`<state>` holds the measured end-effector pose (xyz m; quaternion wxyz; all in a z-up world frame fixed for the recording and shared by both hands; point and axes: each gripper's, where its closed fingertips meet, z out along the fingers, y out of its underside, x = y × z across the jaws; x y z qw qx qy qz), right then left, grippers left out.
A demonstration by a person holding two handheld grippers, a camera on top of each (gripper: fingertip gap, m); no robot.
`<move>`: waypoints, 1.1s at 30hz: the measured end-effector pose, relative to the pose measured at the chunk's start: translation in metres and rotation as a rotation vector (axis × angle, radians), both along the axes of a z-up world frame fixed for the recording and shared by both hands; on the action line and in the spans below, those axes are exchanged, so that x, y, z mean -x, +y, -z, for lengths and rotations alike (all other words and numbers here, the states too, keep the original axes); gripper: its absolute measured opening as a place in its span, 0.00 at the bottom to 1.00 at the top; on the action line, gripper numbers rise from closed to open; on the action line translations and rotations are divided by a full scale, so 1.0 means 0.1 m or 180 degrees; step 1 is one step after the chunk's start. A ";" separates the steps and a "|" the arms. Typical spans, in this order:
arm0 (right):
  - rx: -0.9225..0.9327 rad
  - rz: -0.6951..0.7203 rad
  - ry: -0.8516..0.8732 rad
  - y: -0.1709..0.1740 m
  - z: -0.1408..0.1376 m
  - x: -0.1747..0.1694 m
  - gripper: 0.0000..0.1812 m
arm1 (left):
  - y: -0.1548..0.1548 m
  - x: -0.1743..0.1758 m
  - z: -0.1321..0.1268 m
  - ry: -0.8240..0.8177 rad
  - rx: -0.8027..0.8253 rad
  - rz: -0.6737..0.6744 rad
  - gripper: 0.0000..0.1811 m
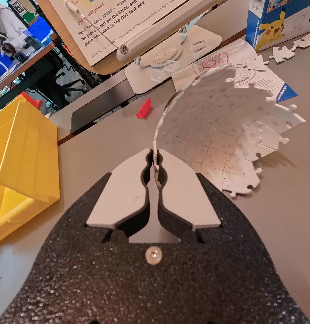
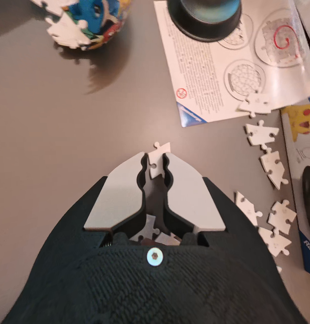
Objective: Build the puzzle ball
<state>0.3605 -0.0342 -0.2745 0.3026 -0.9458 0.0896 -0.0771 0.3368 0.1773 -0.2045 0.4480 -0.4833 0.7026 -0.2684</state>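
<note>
Matt grey table point(image 2: 63, 122); glossy yellow plastic bin point(image 1: 24, 149).

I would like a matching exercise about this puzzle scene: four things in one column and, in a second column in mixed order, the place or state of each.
Things
1. half-built puzzle ball
2. single puzzle piece
3. yellow bin
4. loose pieces

Places or states
A. stands on the table, left of the left gripper
B. held at its rim by the left gripper
C. lie white side up beside the puzzle box
D. pinched between the fingers of the right gripper

Pairs: 1-B, 2-D, 3-A, 4-C
</note>
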 end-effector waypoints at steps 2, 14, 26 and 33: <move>0.0008 -0.0040 -0.0001 0.08 0.00 0.10 0.09 | 0.00 0.00 0.00 0.0001 -0.0009 0.0001 0.01; -0.0243 -0.0212 0.0185 0.44 -0.07 0.75 0.16 | 0.00 0.00 0.00 -0.0012 0.0006 0.0021 0.01; -0.0321 0.0021 0.0210 0.38 0.00 0.59 0.11 | 0.01 0.01 0.01 -0.0013 0.0024 0.0026 0.01; -0.0218 -0.0045 0.0430 0.47 -0.01 0.86 0.15 | 0.00 0.01 0.00 -0.0016 0.0018 0.0040 0.01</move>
